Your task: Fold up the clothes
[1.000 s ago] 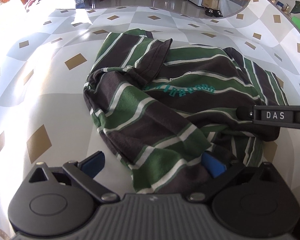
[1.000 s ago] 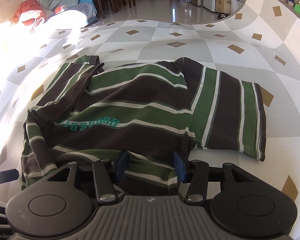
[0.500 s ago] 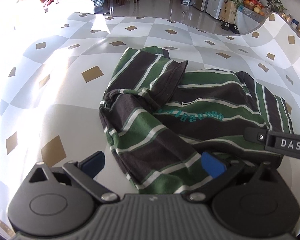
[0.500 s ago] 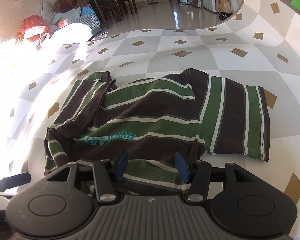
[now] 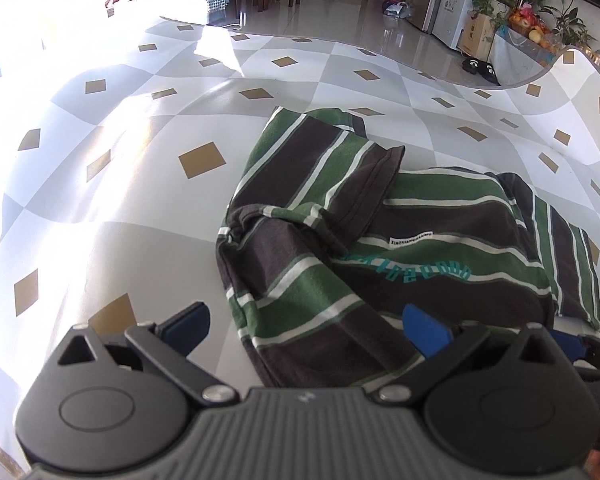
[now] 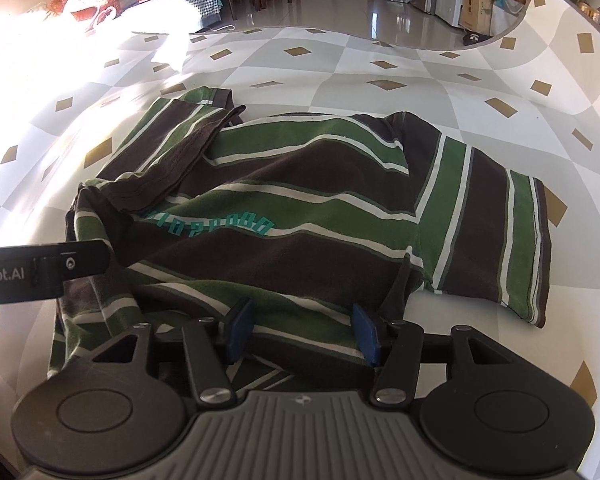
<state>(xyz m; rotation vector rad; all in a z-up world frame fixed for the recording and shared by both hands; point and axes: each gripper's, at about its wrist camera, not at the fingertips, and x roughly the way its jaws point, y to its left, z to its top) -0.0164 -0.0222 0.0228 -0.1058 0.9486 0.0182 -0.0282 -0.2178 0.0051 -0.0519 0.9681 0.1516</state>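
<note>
Both views show the striped shirt [image 6: 284, 208] crumpled on the checkered table [image 5: 140, 184], long axis running nine to three. Only the left view reads its white label. Left gripper [image 5: 306, 326] gapes wide, pads clear; right gripper [image 6: 302, 330] half-apart, straddling the hem.

Both wrist views look steeply down, close (perhaps overlapping fully) on the striped shirt [image 5: 400, 240].

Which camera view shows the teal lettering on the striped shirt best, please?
The right wrist view: the teal lettering lies central and unobstructed on the striped shirt. The left wrist view shows it too, but at a slant and partly tucked under a fold.
</note>
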